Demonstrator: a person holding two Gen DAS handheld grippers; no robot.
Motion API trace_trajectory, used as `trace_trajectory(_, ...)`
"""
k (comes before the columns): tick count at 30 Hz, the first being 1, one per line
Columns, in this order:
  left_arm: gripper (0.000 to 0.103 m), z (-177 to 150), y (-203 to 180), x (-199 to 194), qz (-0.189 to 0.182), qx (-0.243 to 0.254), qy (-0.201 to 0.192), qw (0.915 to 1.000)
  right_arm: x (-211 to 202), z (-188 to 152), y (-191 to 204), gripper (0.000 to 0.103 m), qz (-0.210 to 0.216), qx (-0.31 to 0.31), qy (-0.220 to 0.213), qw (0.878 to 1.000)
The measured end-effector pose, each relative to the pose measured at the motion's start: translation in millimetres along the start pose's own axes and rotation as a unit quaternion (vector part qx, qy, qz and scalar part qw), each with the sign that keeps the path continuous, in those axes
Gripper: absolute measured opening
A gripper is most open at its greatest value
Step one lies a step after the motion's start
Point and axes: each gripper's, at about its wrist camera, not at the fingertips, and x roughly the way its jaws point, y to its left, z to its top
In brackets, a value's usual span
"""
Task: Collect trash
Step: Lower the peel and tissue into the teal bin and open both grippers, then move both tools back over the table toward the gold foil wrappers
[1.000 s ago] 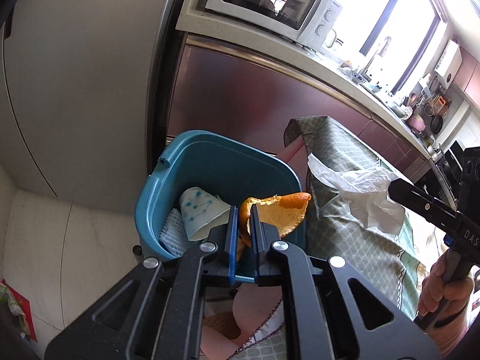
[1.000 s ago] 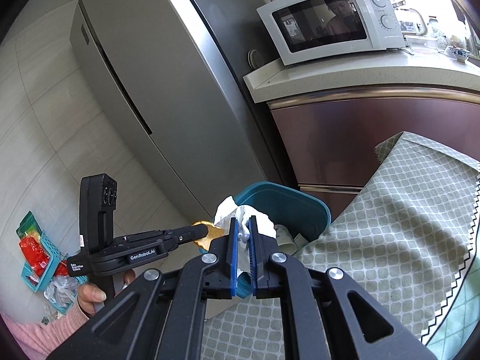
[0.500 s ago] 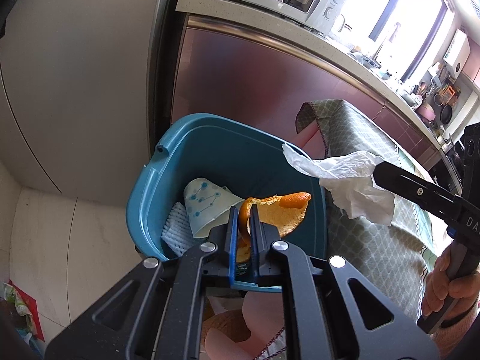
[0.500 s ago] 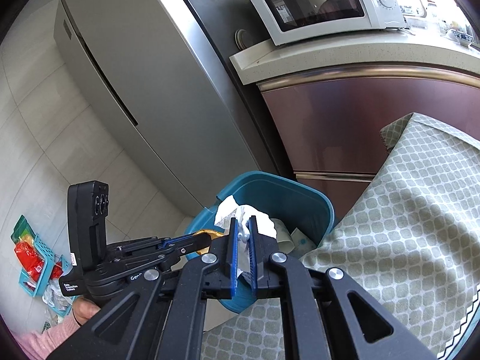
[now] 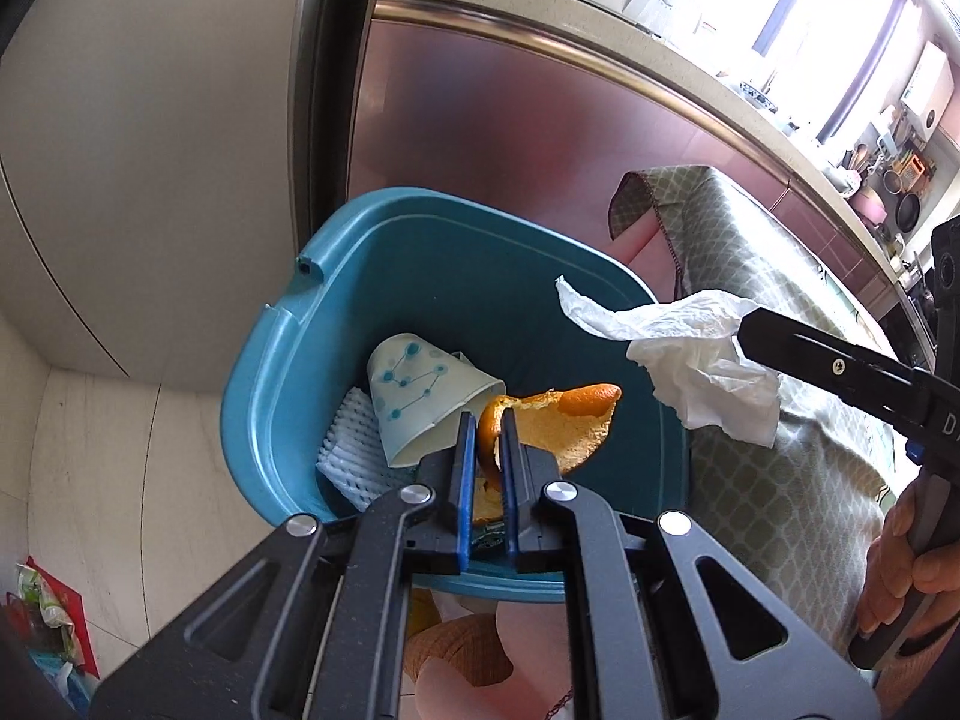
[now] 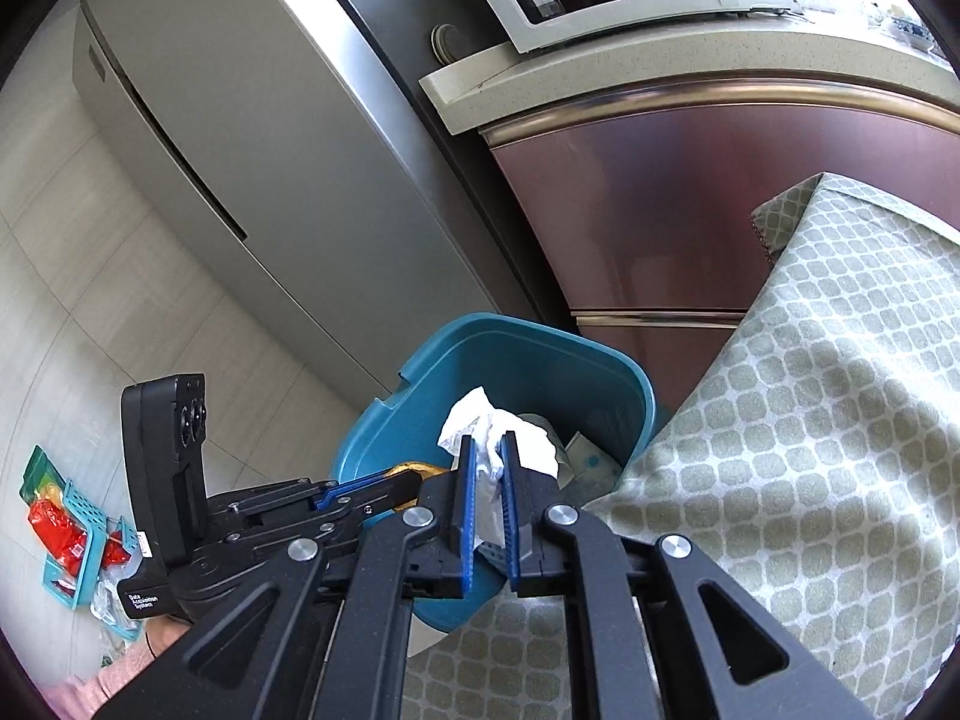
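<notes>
Orange peel [image 5: 558, 426] and tissue [image 6: 495, 450] sit pinched between fingers.

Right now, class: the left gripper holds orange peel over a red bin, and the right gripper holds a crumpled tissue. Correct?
Not quite. The bin is teal blue, not red, as the left wrist view shows. The left gripper does hold orange peel over it, and the right gripper holds the crumpled tissue.

Pale tiled floor [image 6: 78, 324], teal bin [image 5: 336, 312] apparently standing on it
</notes>
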Motion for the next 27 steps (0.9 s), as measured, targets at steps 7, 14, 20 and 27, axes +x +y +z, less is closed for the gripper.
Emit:
trace_trajectory(7,0.012,-2.7,-0.2,9.3,0.001,0.007,0.009,0.9999,6.4,1.0,-0.8,0.023,-0.008,0.009,0.009,1.000)
trace_trajectory(14,0.013,-3.7,-2.2,11.9,-0.007,0.002,0.009,0.9999,0.9,-5.8,-1.6,0.023,-0.005,0.010,0.003,1.000)
trace_trajectory(20,0.019,-3.8,-12.4,-12.8,-0.027,0.010,-0.024,0.9993,-16.3,-14.0,2.8,0.026,0.000,-0.001,-0.010,1.000)
trace_trajectory(27,0.045,-6.8,-40.0,-63.9,-0.069,0.040,-0.082,0.9934,-66.5,-35.9,9.2,0.039,0.008,-0.031,-0.048,0.998)
